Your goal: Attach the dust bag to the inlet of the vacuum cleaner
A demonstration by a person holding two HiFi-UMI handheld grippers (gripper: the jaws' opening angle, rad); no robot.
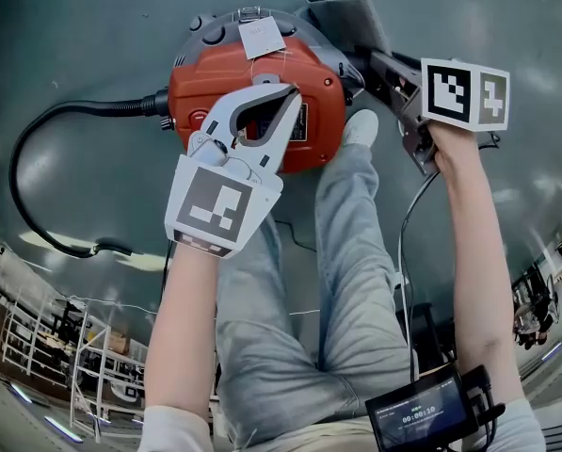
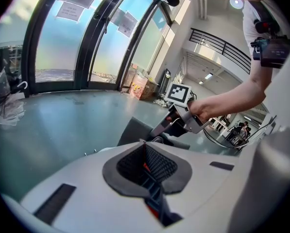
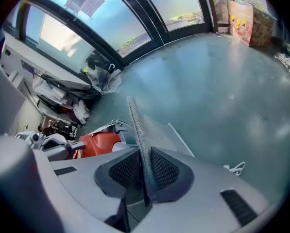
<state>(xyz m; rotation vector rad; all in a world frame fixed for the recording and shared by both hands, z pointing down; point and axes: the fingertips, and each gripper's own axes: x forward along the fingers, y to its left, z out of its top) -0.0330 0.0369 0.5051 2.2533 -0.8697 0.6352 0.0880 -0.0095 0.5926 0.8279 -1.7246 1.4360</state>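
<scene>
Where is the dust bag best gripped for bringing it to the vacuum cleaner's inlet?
Probably its thin side edge, where the right tongs now pinch it. The dust bag is flat grey cloth standing edge-on, so the tongs close on both faces. Come from the side away from the red vacuum cleaner, leaving that end free.

The vacuum cleaner (image 1: pixel 226 90) has a glossy red plastic body and a black ribbed hose (image 1: pixel 120 107). The dust bag (image 3: pixel 137 130) is grey woven cloth. The floor (image 1: pixel 73 36) is smooth, with a sheen.
</scene>
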